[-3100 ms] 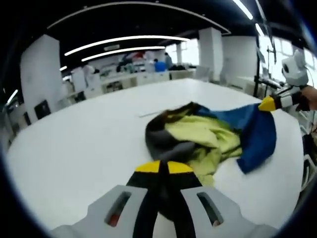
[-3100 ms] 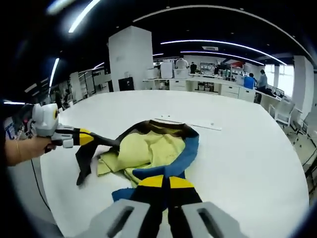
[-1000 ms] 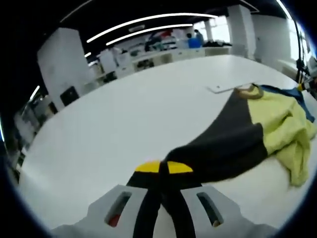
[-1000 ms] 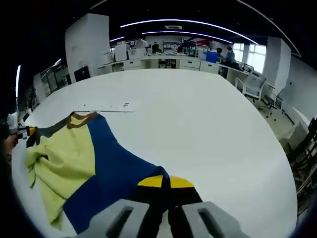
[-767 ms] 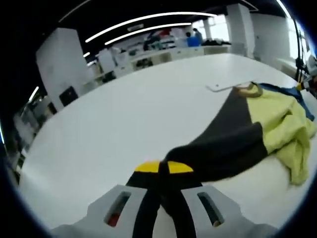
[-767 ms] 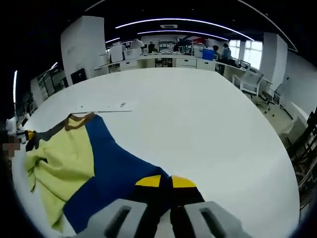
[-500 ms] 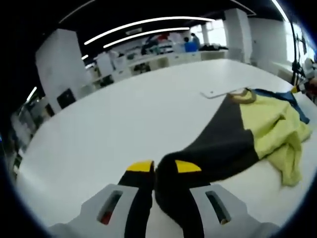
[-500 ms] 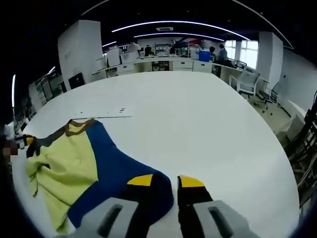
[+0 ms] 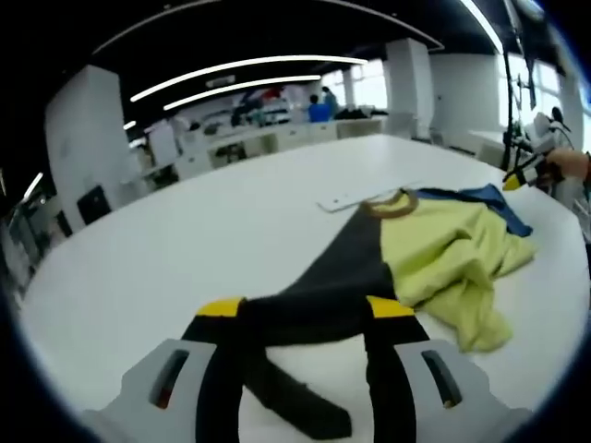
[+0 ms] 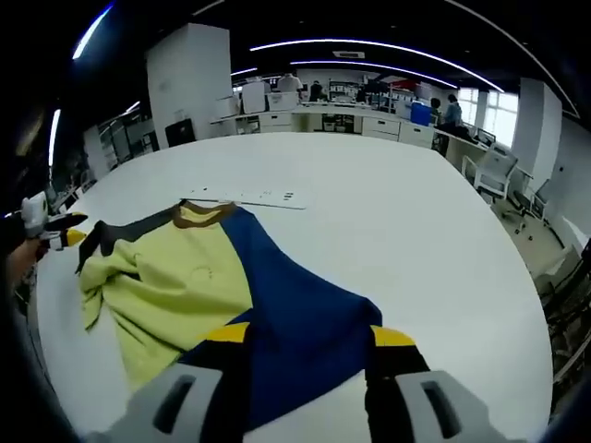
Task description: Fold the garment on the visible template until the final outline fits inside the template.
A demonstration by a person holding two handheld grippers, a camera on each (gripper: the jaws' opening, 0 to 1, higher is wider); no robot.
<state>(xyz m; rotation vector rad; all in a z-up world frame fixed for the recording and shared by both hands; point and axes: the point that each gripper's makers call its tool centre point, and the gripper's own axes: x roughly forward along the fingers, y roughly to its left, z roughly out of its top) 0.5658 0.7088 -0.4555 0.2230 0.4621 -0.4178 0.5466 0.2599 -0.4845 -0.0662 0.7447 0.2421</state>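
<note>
Left tool [image 9: 305, 309] hangs low with jaws spread wide, right tool [image 10: 309, 334] equally agape, and each shows small at the other view's edge, gripped by a hand [image 9: 565, 166].

Open-plan lab/office: white desks [image 10: 369, 118], strip lights [image 9: 231, 78], swivel chair [image 10: 494, 171].
</note>
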